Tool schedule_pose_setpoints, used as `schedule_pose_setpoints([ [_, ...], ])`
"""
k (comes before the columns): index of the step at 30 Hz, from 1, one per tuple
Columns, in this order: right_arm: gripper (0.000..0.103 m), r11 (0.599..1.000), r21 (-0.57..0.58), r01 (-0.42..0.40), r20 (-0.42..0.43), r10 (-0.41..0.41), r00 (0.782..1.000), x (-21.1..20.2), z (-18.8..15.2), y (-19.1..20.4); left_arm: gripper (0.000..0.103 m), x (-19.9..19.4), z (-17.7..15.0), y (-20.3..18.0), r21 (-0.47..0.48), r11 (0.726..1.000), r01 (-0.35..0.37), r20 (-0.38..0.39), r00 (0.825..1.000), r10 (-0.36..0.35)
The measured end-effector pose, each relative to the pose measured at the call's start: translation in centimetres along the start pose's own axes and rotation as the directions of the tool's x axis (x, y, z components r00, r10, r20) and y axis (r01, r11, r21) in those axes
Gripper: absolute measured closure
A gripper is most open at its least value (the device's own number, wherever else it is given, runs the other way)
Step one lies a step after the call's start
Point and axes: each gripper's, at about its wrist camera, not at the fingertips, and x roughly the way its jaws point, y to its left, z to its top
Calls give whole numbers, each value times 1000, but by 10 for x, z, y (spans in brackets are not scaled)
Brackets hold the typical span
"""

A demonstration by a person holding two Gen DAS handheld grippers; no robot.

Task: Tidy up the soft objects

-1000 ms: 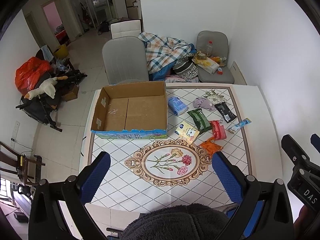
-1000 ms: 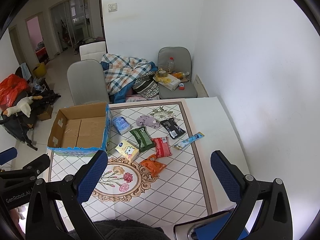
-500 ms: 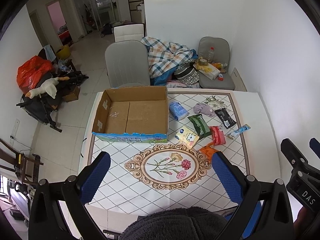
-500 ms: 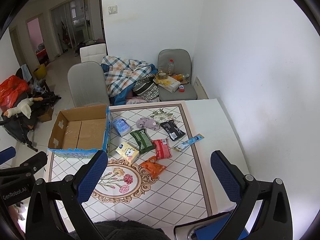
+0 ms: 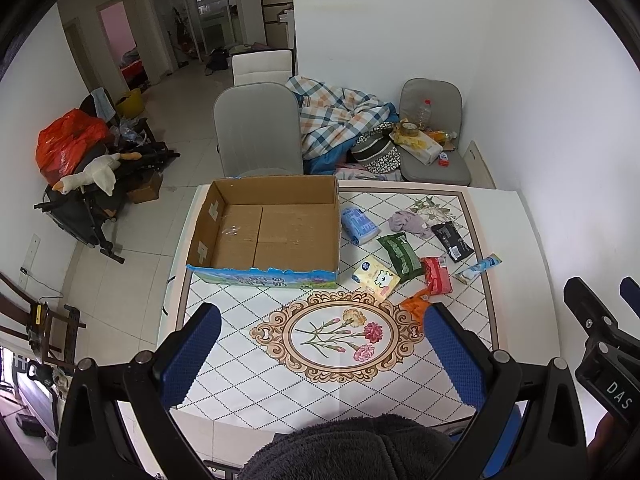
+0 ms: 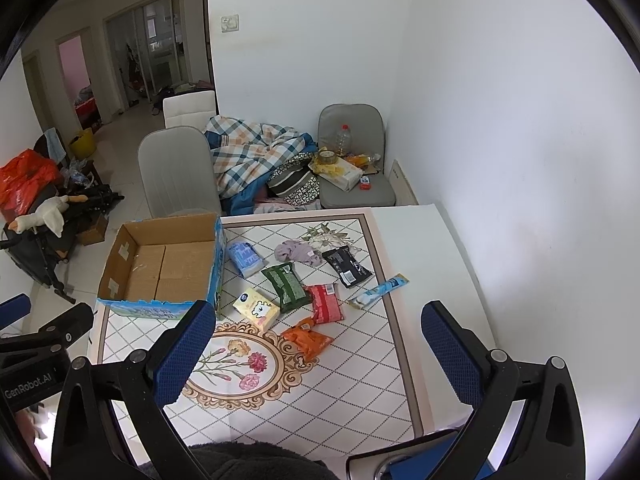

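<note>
An open, empty cardboard box (image 5: 276,228) stands on the left of the tiled table (image 5: 248,364); it also shows in the right wrist view (image 6: 160,264). To its right lie several soft packs: a blue tissue pack (image 5: 359,225), a yellow tissue pack (image 5: 376,278), a green pack (image 5: 401,255), a red pack (image 5: 437,275), an orange pack (image 6: 307,337), a black pack (image 5: 453,241), a light blue tube (image 5: 478,268) and a purple cloth (image 5: 408,222). My left gripper (image 5: 322,358) and right gripper (image 6: 316,356) are open, empty, high above the table's near side.
Grey chairs (image 5: 256,128) stand behind the table, one (image 5: 434,140) holding a bottle and clutter. A plaid blanket (image 5: 340,116) is piled between them. A white wall (image 6: 520,160) runs along the table's right. A stroller with a plush goose (image 5: 92,176) is on the left floor.
Both grippers have risen and drawn back a little from the table, so the table looks smaller and more of the room shows. Nothing on the table has moved.
</note>
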Motion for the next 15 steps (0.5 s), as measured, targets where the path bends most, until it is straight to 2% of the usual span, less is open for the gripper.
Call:
schedule_pose_setpoints([
  [15,0,1000,3,3,0,-3,1000,1,-1,-1,0,-1,1,1,-3,1000,3,2,1000,-3],
])
